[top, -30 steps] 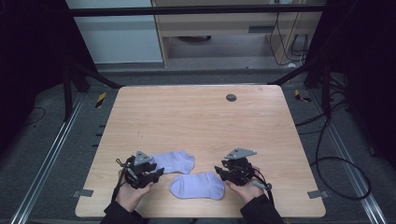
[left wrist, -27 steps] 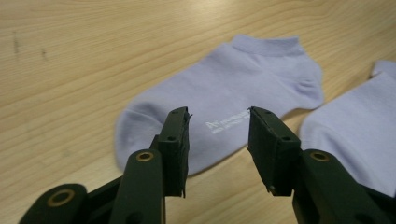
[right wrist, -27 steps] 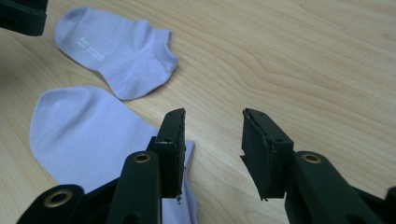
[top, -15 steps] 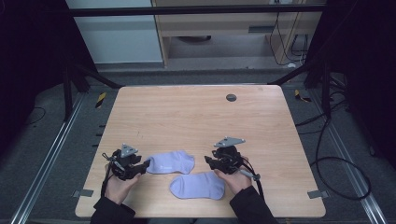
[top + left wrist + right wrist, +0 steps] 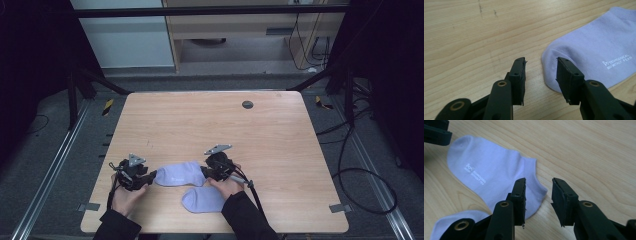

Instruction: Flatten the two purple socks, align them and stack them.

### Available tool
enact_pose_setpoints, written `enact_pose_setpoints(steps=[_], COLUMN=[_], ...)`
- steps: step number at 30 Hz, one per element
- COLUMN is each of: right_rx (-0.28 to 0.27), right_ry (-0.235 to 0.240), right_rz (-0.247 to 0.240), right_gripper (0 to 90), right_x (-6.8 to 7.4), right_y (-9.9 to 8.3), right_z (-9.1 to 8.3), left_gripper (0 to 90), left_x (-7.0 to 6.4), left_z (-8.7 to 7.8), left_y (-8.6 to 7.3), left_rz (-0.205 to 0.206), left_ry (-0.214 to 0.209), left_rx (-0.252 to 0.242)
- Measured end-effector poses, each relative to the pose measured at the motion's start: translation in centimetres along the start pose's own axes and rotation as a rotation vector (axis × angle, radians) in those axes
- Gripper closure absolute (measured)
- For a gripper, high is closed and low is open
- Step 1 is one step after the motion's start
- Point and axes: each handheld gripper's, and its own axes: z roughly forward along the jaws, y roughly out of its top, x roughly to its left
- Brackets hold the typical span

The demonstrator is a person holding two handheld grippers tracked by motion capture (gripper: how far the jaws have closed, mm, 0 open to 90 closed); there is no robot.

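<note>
Both grippers stand spread at opposite ends of the upper lilac sock [image 5: 179, 175], which lies flat near the table's [image 5: 280, 150] front edge: the left gripper [image 5: 541, 70] at the toe, the right gripper [image 5: 538, 188] at the cuff. Neither pinches cloth. The risk, as I judge it, is closing on one thin layer (or on bare wood), so the sock slips, or dragging the second sock [image 5: 202, 199] just beside it.
</note>
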Motion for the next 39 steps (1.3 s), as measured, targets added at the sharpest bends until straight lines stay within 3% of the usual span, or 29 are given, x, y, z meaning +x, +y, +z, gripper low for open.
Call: enact_pose_setpoints(steps=[11, 19, 23, 29, 39], right_rx=[0.039, 0.028, 0.023, -0.017, -0.069], right_ry=[-0.031, -0.042, -0.041, -0.01, 0.028], right_rz=[0.002, -0.001, 0.005, 0.008, 0.014], right_gripper=[67.3, 83.8, 86.5, 86.8, 86.9], right_x=[0.5, 0.8, 0.9, 0.9, 0.4], right_y=[-0.6, -0.9, -0.9, -0.7, -0.2], right_z=[2.6, 2.7, 2.5, 1.4, -2.5], left_gripper=[65.6, 81.3, 86.2, 87.3, 87.4], left_x=[-0.2, -0.9, -1.1, -0.9, -1.8], left_z=[1.2, 1.3, 1.3, 0.6, -2.3], left_y=[-0.1, 0.0, 0.1, 0.3, 1.2], left_rz=[0.007, -0.002, 0.002, -0.009, -0.022], left_ry=[-0.018, -0.029, -0.031, -0.051, -0.101], left_rx=[0.03, 0.039, 0.039, 0.015, -0.064])
